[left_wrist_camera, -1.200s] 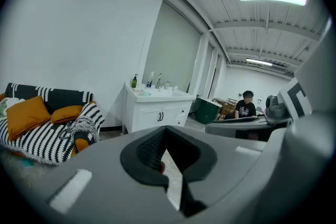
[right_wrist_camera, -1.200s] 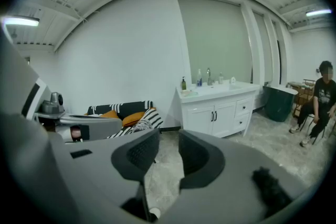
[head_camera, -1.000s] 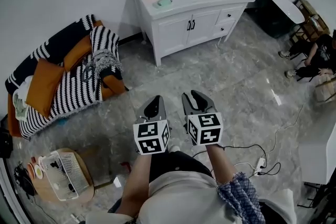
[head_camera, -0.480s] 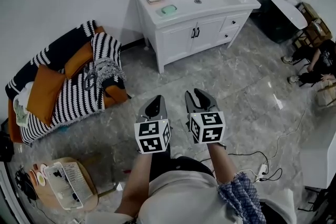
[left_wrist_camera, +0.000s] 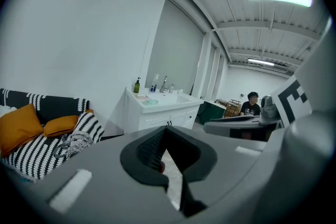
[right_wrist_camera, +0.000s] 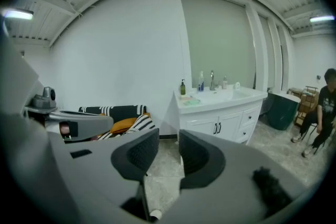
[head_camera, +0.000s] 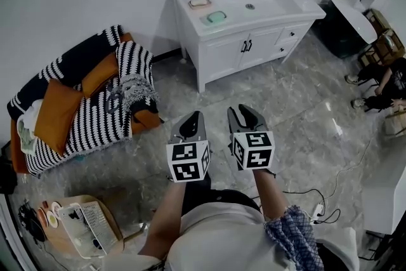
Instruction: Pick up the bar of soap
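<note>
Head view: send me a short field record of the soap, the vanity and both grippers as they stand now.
vanity: white, against the far wall, doors shut
soap: green bar on the vanity's left part; a dish holding something pale behind it
left gripper: jaws together, empty, over the floor
right gripper: jaws apart, empty, beside the left one
contact with soap: none; both grippers are well short of the vanity
other: striped sofa at left
</note>
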`<state>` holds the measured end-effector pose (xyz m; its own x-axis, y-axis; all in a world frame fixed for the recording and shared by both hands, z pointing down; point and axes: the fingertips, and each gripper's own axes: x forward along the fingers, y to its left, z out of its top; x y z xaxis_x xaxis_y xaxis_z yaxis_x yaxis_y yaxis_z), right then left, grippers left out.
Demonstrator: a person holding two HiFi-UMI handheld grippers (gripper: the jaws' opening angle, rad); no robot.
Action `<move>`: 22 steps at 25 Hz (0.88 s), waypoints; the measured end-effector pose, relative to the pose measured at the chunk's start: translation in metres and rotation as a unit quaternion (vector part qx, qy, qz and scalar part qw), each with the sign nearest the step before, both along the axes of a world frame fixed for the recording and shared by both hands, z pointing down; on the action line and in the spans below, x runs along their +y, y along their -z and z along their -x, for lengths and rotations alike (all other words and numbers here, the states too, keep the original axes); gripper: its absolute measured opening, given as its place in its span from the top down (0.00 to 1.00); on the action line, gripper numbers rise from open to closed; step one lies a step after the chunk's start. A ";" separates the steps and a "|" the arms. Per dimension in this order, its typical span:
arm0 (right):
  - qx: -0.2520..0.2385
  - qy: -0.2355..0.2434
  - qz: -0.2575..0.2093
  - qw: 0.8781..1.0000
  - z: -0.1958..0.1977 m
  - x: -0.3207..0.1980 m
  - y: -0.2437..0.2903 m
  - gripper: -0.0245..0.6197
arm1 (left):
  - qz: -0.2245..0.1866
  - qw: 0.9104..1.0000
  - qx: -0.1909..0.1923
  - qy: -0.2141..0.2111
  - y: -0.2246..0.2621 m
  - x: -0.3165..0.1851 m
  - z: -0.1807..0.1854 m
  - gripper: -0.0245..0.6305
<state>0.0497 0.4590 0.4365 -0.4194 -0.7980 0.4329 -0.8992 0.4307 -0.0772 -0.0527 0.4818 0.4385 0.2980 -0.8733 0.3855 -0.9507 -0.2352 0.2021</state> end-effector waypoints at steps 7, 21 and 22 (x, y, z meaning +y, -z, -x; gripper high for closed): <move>0.004 0.002 0.008 1.000 0.025 -0.024 -0.001 0.79 | 0.000 1.000 0.001 -0.008 0.001 -0.028 0.023 0.95; 0.004 -0.018 -0.006 1.000 0.052 -0.076 0.008 0.79 | -0.010 1.000 0.009 -0.027 0.006 -0.085 0.049 0.95; 0.004 -0.020 -0.007 1.000 0.052 -0.080 0.010 0.79 | -0.011 1.000 0.008 -0.028 0.007 -0.088 0.050 0.95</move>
<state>-0.0027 0.3787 0.4265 -0.3831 -0.8204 0.4244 -0.9166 0.3945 -0.0648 -0.1030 0.3938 0.4316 0.3527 -0.8632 0.3613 -0.9325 -0.2924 0.2119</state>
